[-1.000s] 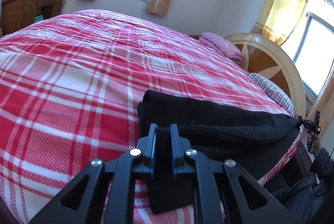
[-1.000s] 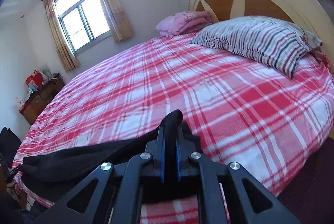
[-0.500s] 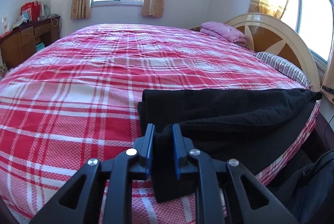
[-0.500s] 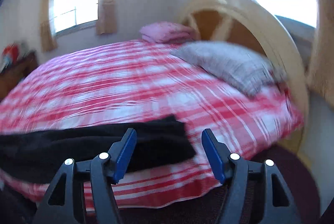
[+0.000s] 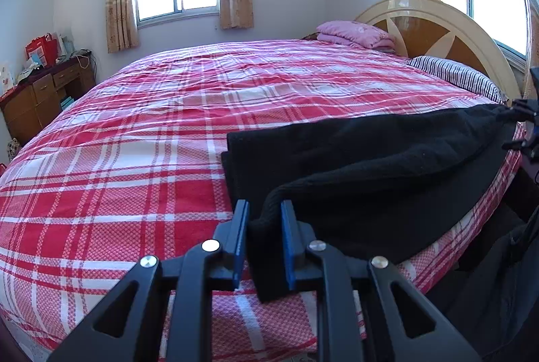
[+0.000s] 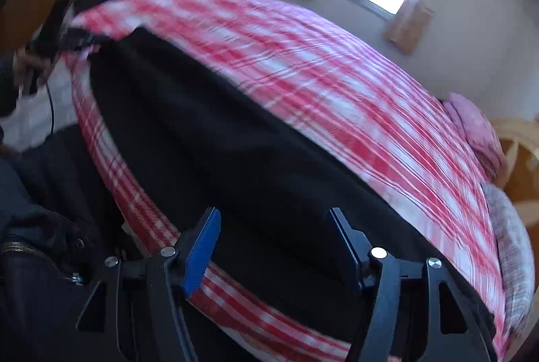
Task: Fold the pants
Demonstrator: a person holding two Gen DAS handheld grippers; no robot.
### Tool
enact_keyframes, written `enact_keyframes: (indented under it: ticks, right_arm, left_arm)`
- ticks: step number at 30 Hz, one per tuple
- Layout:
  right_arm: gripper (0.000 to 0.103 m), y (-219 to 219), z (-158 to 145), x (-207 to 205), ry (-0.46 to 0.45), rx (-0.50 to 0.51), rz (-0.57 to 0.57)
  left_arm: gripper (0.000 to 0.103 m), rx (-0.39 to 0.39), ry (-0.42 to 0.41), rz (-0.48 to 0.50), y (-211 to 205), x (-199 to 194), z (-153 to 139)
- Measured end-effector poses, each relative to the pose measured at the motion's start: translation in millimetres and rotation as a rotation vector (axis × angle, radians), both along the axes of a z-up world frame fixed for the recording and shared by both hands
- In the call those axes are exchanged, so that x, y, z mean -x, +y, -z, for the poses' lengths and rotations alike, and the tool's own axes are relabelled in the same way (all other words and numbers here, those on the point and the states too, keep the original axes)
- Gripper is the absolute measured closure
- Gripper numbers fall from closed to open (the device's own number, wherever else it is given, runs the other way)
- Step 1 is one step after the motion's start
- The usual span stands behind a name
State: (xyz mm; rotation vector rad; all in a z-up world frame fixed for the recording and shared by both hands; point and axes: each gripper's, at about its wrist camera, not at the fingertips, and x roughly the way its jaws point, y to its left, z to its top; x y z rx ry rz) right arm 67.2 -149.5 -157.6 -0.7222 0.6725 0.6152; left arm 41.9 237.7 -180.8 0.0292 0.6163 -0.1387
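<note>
Black pants [image 5: 363, 166] lie folded lengthwise along the near edge of the bed with the red plaid cover [image 5: 151, 139]. My left gripper [image 5: 264, 210] is shut on one end of the pants, with the black cloth bunched between its blue pads. My right gripper [image 6: 273, 220] is open and empty, and hovers over the other end of the pants [image 6: 235, 159]. It also shows at the far right of the left wrist view [image 5: 525, 126]. The right wrist view is blurred.
A striped pillow [image 5: 454, 75] and a folded pink blanket [image 5: 353, 33] lie by the cream headboard [image 5: 438, 25]. A wooden desk [image 5: 43, 92] stands at the far left. The person's dark clothing [image 6: 40, 227] is close beside the bed edge.
My right gripper has opened, let go of the pants end, and swung round to look along the pants. My left gripper has kept its hold and tilted level.
</note>
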Motion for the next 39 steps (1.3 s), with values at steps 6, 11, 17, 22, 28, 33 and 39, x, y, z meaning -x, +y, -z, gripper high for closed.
enact_keyframes:
  ticks: [6, 11, 17, 22, 28, 33, 39]
  right_arm:
    - [0.05, 22, 25, -8, -0.022, 0.094, -0.037]
    - [0.076, 23, 28, -21, -0.034, 0.101, 0.004]
    - [0.099, 22, 10, -21, -0.006, 0.031, 0.002]
    - [0.1, 17, -17, -2, 0.012, -0.043, -0.006]
    - [0.1, 17, 13, 5, 0.062, 0.029, -0.056]
    - [0.1, 18, 22, 4, 0.082, 0.041, -0.071]
    - [0.1, 2, -9, 8, 0.109, -0.093, -0.075]
  left_arm:
    - [0.087, -0.013, -0.027, 0.01, -5, 2, 0]
    - [0.088, 0.067, -0.036, 0.019, 4, 1, -2]
    - [0.091, 0.126, -0.052, 0.025, 10, 3, -6]
    - [0.092, 0.18, -0.101, 0.053, 22, 14, -17]
    - [0.092, 0.186, -0.095, 0.087, 23, 26, -6]
    - [0.092, 0.158, -0.066, 0.086, 23, 26, 5]
    - [0.092, 0.213, -0.106, 0.11, 29, 35, -7]
